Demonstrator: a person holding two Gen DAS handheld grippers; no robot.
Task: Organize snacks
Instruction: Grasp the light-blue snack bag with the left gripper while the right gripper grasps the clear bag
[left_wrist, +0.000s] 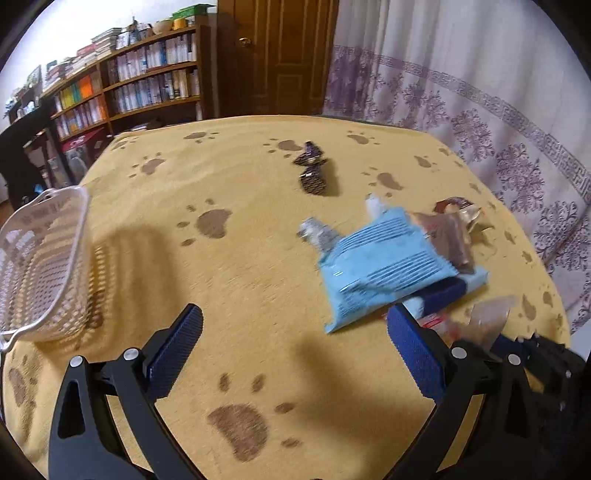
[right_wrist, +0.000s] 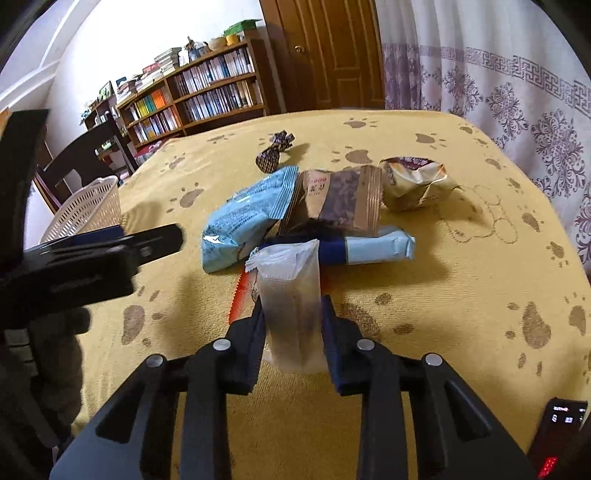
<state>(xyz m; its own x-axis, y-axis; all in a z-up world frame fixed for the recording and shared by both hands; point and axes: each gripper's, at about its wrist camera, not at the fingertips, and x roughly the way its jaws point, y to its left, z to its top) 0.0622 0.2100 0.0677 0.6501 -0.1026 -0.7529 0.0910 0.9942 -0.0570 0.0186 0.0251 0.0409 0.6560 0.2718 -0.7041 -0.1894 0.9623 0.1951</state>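
My right gripper is shut on a clear-wrapped snack, held just above the yellow paw-print cloth. Beyond it lies a pile: a light blue packet, a blue and white bar, a brown kraft packet, a gold crinkled bag and a red wrapper. A dark patterned candy lies farther back. My left gripper is open over bare cloth, left of the light blue packet. The white lattice basket stands at the left edge.
The table is covered by the yellow cloth and ends near a patterned curtain on the right. A bookshelf and a wooden door stand behind. A dark chair is at the far left.
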